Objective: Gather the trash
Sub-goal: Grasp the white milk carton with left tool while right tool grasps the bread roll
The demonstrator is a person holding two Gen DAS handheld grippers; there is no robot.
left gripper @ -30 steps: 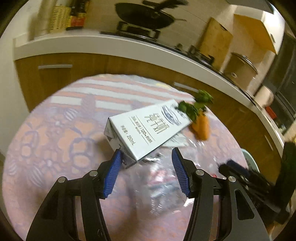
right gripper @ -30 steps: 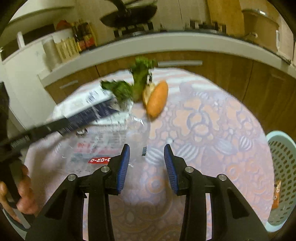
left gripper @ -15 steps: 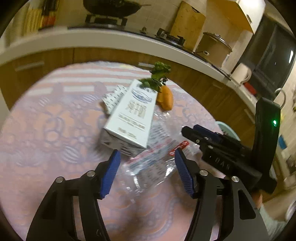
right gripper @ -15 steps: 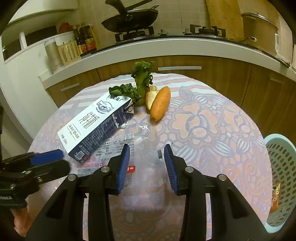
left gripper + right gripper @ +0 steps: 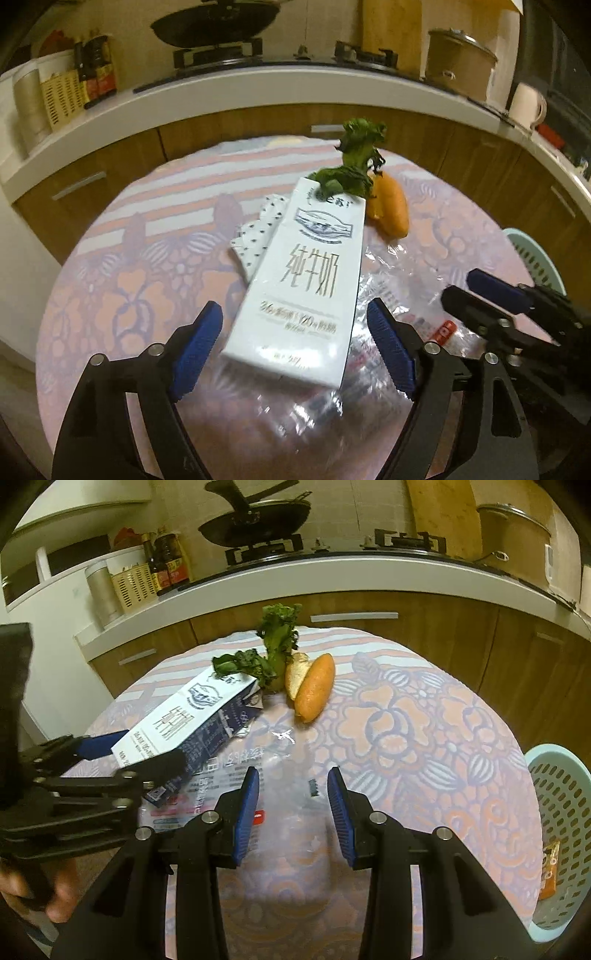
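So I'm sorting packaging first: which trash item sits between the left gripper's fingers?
The white milk carton, lying flat between the open left hand-held gripper; the clear plastic wrapper lies under it.

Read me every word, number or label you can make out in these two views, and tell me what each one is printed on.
"纯牛奶": large characters on the white rectangular milk carton, lying on the round patterned table.
Small print line below it on the carton: seems to include "120", otherwise too blurred.
Dark blue side panel of the carton: too small to read.
Crumpled clear plastic wrapper with red tag: print illegible.
Bottles on the counter: labels unreadable.
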